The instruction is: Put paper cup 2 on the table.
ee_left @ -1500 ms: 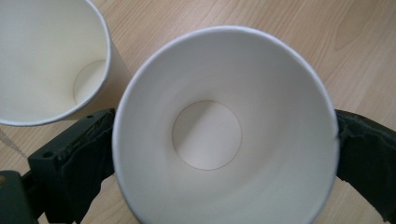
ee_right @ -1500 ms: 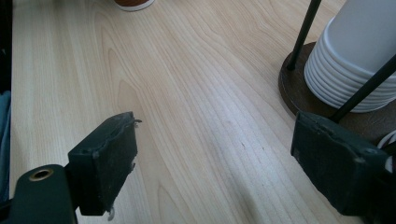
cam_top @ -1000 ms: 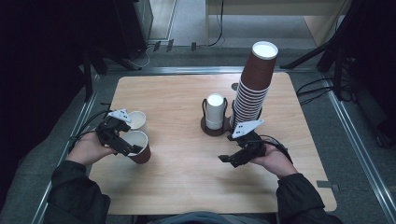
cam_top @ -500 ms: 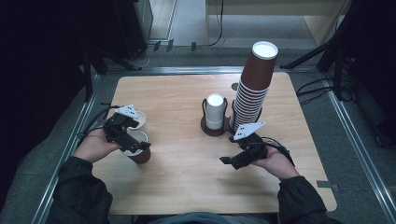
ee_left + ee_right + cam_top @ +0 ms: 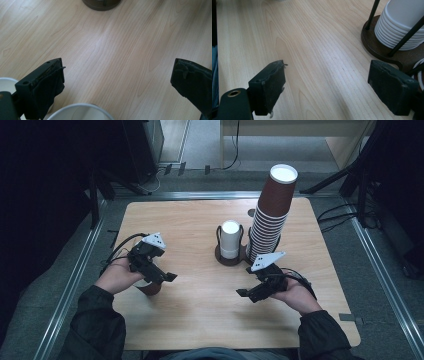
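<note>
- Left claw (image 5: 162, 276) hovers wide above the brown cup (image 5: 150, 287) at the table's (image 5: 200, 320) near left, so the cup stands freed, its white rim (image 5: 80, 111) below the jaws.
- Right claw (image 5: 246, 293), equally wide (holding nothing), waits near the holder (image 5: 231, 257).
- Farther back, the cup stack (image 5: 272, 212) leans beside it.

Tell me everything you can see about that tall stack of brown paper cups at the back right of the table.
The tall stack of brown paper cups stands mouth-down, many nested cups with white rolled rims showing as bands low down. The top cup's white base faces up. The stack leans slightly to the right and rises within thin dark rods of a round dark wooden holder on the light wooden table. Neither set of tongs touches it.
</note>
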`<state>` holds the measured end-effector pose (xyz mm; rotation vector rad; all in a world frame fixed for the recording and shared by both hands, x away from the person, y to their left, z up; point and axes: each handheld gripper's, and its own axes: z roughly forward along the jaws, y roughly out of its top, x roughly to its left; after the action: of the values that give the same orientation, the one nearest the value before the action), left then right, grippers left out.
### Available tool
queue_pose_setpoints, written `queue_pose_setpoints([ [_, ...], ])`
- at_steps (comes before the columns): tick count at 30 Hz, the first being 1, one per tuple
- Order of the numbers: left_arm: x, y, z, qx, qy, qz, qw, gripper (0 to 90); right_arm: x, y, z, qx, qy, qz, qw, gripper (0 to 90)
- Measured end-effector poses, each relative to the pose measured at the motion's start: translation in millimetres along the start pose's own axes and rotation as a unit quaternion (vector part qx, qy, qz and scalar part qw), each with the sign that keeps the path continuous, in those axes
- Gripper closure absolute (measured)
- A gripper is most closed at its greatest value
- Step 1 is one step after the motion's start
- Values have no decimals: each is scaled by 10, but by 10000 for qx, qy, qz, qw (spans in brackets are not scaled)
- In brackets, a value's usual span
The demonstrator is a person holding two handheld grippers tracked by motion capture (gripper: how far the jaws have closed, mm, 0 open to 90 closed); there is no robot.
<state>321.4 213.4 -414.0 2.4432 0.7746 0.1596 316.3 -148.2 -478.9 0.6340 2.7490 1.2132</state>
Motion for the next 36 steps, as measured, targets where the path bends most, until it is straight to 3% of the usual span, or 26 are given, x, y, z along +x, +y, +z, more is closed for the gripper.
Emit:
queue_pose_setpoints([
  [8, -130, 125, 141, -69, -176, 128, 9997, 0, -3, -3, 0, 3, -6, -15, 10000, 147],
  [14, -239, 235, 273, -26, -205, 242, 9995, 0, 0, -8, 4, 14, -18, -46, 10000, 147],
  [19, -307, 292, 383, -146, -260, 193, 9994, 0, 0, -11, 8, 29, -21, -58, 10000, 147],
  [23, -378, 343, 470, -91, -231, 342, 9991, 0, -1, -14, 10, 51, -13, -50, 10000, 147],
  [30, -479, 405, 621, -30, -388, 462, 9982, 0, 3, -13, 21, 60, 4, -80, 10000, 147],
  [36, -542, 441, 731, -104, -356, 445, 9983, 0, 10, -13, 33, 87, 21, -76, 9999, 147],
])
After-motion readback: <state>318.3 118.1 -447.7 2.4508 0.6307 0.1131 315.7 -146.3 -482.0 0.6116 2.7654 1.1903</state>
